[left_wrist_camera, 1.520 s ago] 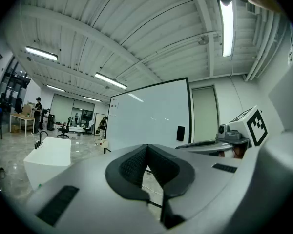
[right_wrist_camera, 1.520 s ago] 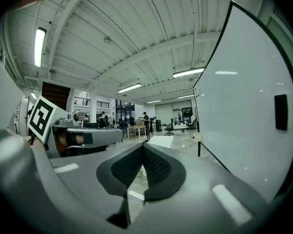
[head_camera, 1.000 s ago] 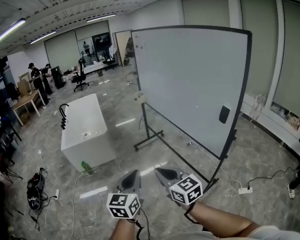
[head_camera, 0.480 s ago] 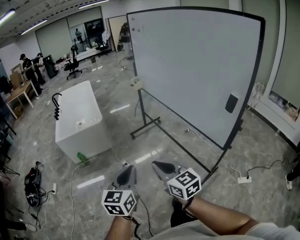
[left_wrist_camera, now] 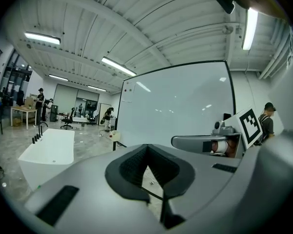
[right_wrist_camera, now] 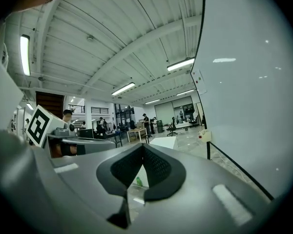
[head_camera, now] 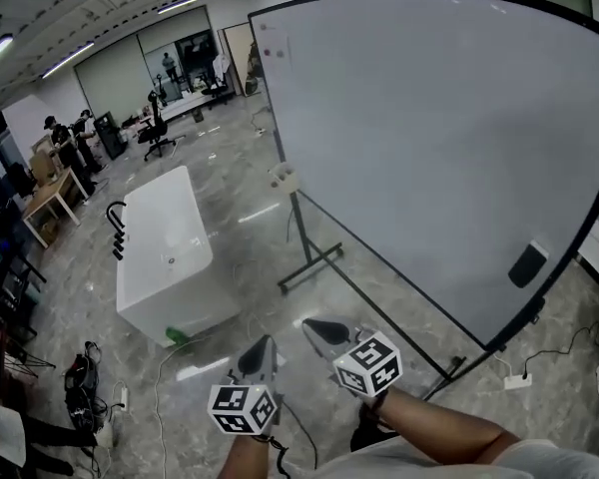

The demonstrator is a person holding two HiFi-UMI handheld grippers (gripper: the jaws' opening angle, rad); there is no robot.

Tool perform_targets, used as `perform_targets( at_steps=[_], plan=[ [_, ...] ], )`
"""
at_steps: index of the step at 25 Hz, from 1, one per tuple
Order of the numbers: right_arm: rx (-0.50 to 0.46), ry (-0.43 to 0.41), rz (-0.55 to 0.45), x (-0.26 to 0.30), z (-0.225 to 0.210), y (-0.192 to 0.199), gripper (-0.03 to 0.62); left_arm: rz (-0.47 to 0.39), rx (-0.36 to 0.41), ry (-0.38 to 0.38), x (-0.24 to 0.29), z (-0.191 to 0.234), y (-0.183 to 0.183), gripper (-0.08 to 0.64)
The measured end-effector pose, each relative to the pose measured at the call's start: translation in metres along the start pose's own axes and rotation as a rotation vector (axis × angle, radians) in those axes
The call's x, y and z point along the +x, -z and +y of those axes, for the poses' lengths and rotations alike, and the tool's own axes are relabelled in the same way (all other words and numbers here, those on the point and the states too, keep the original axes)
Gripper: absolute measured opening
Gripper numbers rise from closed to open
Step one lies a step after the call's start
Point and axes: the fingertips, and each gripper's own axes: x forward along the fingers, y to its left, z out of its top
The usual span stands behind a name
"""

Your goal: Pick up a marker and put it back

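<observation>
Carrying empty toward the board, no marker in sight.
Left gripper (head_camera: 264,345) and right gripper (head_camera: 314,325) sit low at 6 o'clock, both jaws pressed together on nothing, since nothing's in reach. Whiteboard (head_camera: 429,148) is at 1 o'clock.

whiteboard (head_camera: 449,148): top and right cut by frame
dark block (head_camera: 527,264): on board, too small to identify
left tongs (head_camera: 263,350): hide the hand

Lower centre of head view: left gripper (head_camera: 259,353) and right gripper (head_camera: 323,329). Grey tapered jaws, black ribbed pads (left_wrist_camera: 132,167). Each carries a white cube (head_camera: 244,408) with black square markers. Pale sleeve (head_camera: 544,463), lower right.
</observation>
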Motion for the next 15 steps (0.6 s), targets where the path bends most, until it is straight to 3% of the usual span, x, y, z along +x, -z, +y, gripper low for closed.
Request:
perform_targets(
  at_steps=[6, 15],
  plan=[
    [-0.011, -0.038, 0.04, 0.074, -0.123, -0.033, 0.003, -0.003, -0.019, -0.026, 0.126, 0.038, -0.037, 0.002],
    [-0.026, -0.058, 0.089, 0.181, -0.242, -0.053, 0.003, -0.012, -0.046, -0.045, 0.267, 0.124, -0.068, 0.002]
  ],
)
